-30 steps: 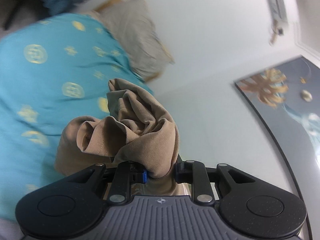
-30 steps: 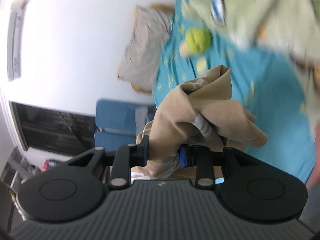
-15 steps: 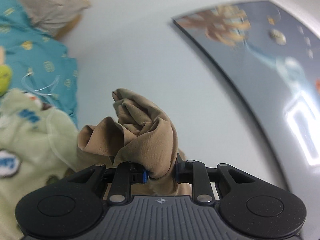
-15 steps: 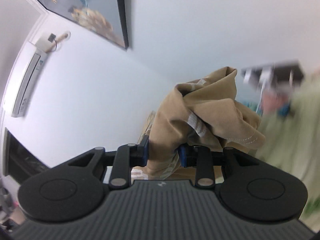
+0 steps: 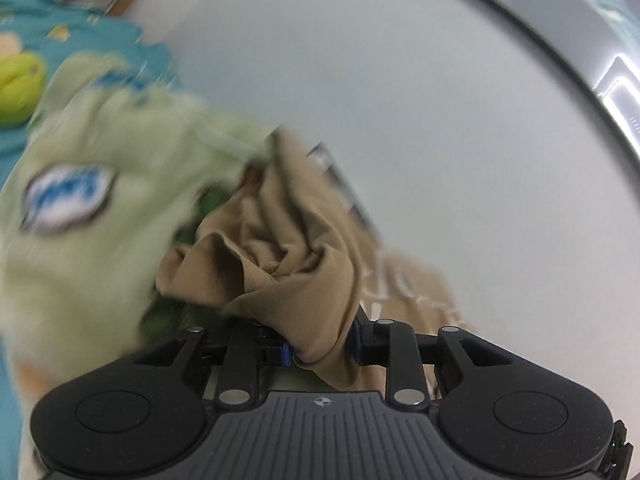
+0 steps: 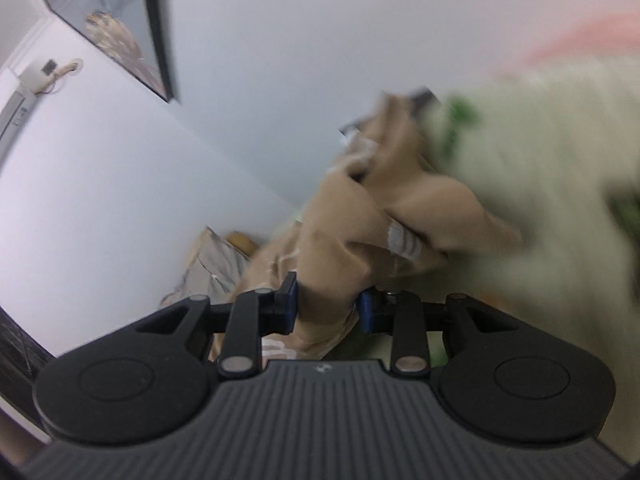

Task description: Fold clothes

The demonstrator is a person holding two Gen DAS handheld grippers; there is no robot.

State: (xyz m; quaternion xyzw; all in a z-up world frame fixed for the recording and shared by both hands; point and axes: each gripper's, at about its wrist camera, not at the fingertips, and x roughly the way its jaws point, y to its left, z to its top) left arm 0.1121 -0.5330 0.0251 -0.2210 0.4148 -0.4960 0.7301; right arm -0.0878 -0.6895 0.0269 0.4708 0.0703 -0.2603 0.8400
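Pale wall [image 5: 400, 100] fills most of both wrist views, with the bed mostly out of sight. Nearest the left wrist camera, the left gripper [image 5: 320, 350] has its jaws pinched tight on a bunched fold of the tan garment [image 5: 288, 256], which rises crumpled above them, clear of the bed. The right gripper [image 6: 326, 306] likewise has its jaws clamped on another bunch of the tan garment [image 6: 352, 240], which shows a white striped patch. Beyond, a blurred pale green garment [image 5: 80, 208] hangs just beside the tan cloth. Farther off lie the turquoise bedspread [image 5: 92, 36], a grey pillow [image 6: 212, 268] and a dark-framed picture [image 6: 116, 28] on the wall.
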